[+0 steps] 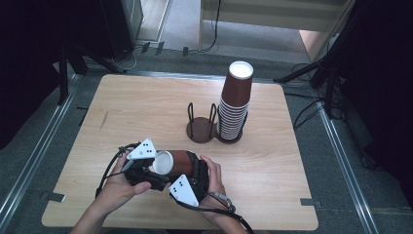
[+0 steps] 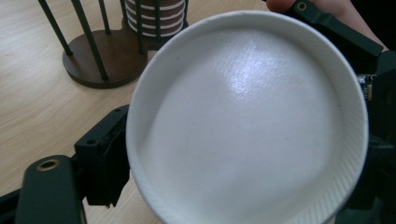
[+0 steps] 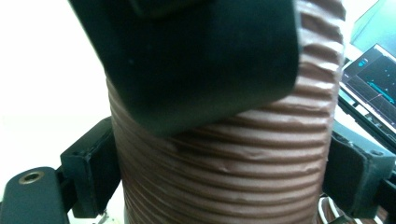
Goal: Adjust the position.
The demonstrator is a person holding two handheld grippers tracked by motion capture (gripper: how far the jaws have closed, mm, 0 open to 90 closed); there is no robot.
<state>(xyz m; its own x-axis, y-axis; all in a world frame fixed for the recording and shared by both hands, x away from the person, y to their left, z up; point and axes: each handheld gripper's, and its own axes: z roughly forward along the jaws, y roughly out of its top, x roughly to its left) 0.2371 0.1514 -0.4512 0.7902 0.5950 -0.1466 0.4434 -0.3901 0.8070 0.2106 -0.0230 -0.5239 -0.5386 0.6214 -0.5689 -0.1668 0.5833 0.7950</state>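
I have one cup [image 1: 171,163] lying sideways above the table's [image 1: 272,195] near edge, my right gripper [image 1: 194,176] clamped round its ribbed wall, my left gripper [image 1: 146,168] pinching its rim. It isn't yet on the stack [image 1: 235,105] near the far edge, which I judge comes next.

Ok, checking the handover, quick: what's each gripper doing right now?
Left gripper: jaws at the rim of the brown paper cup; grip cannot be told.
Right gripper: shut on the cup's ribbed side.

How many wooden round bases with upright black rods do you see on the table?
2. One base stands empty near the table's middle. The other base touches it on its right and carries the tall stack of brown cups, which hides most of it.
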